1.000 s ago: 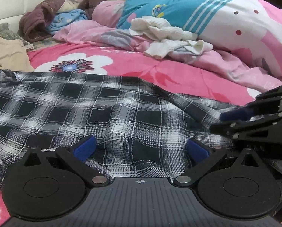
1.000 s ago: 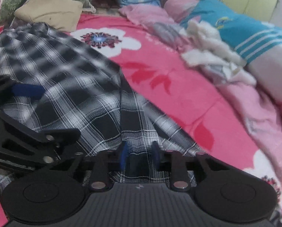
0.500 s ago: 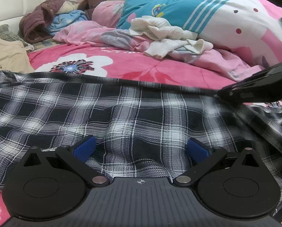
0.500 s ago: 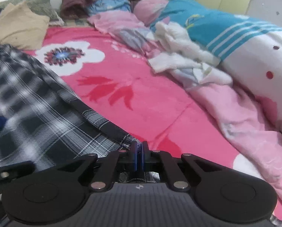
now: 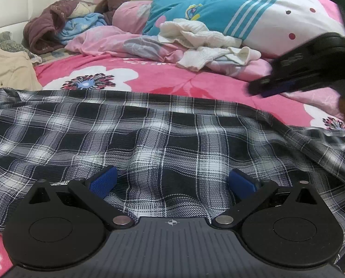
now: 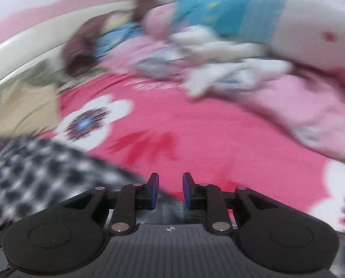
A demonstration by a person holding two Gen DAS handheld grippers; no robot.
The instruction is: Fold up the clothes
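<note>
A black-and-white plaid shirt [image 5: 163, 139] lies spread across the pink floral bedspread [image 5: 172, 78], filling the lower half of the left wrist view. My left gripper [image 5: 172, 181] rests low over it, open, its blue pads wide apart with cloth bunched between them but not pinched. My right gripper [image 5: 274, 85] hovers in the air at the right, above the shirt's edge. In the blurred right wrist view, the right gripper [image 6: 170, 191] is partly open with nothing between its pads, and the plaid shirt [image 6: 47, 171] sits lower left.
A heap of white cloth [image 5: 205, 44] and pink bedding [image 5: 130, 44] lies at the back. Behind them are a blue-and-white quilt [image 5: 253, 16], a maroon garment [image 5: 49, 32] by the headboard, and a beige garment [image 5: 8, 71] at the left.
The right gripper let go of the shirt's edge, opened and lifted up and away to the right. That edge now lies flat. The left gripper has stayed put.
</note>
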